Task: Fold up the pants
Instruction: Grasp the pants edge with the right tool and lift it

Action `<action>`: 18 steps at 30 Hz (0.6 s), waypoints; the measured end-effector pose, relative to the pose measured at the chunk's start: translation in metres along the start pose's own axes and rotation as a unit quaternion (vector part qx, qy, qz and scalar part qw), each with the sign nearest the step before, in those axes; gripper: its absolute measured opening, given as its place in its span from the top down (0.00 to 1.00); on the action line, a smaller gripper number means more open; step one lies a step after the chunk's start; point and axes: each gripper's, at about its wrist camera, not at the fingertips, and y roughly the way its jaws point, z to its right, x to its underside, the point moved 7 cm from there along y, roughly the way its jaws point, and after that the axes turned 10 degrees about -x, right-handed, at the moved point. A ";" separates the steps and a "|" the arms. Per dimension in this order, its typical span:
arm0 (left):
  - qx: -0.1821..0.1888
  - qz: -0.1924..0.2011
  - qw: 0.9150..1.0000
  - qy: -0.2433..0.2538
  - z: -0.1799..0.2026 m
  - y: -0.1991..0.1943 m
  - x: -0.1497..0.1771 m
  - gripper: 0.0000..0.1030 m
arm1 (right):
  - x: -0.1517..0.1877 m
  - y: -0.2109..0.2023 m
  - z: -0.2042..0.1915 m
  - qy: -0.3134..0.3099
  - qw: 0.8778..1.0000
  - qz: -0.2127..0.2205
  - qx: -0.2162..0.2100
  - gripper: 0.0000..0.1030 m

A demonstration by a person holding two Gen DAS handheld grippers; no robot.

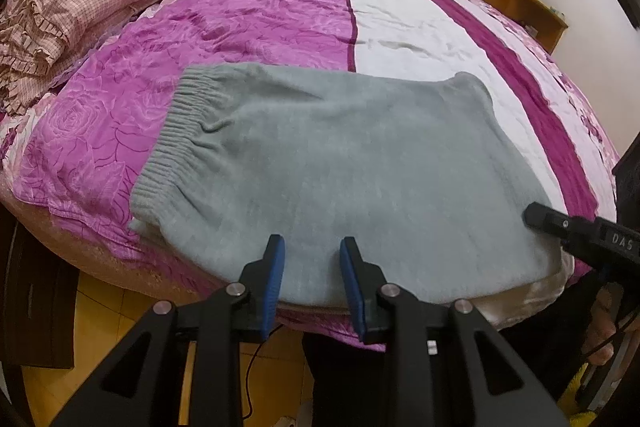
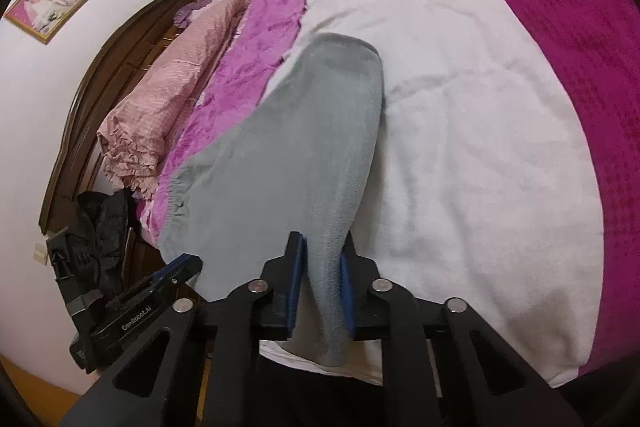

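Both grippers sit at the grey pants [image 1: 340, 163]: your right gripper [image 2: 323, 259] pinches a raised fold, your left gripper [image 1: 312, 255] hovers apart, empty, over the bedspread [image 1: 260, 11].

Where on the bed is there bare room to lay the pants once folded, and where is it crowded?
Free: the white stripe beyond the grey pants, bordered by the dark magenta band, and the purple rose-pattern area between the pants and the pink checked bedding. Crowded: the near edge, where the pants lie with the left gripper and right gripper on them.
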 end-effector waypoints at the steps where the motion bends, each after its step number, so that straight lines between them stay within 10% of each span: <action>1: 0.000 0.000 1.000 0.001 0.001 -0.001 0.000 0.71 | -0.001 -0.001 -0.003 -0.005 1.000 0.002 -0.002 0.94; 18: -0.015 0.002 0.999 0.031 0.018 0.002 0.006 0.60 | -0.011 -0.014 -0.051 -0.077 0.997 0.014 -0.017 0.97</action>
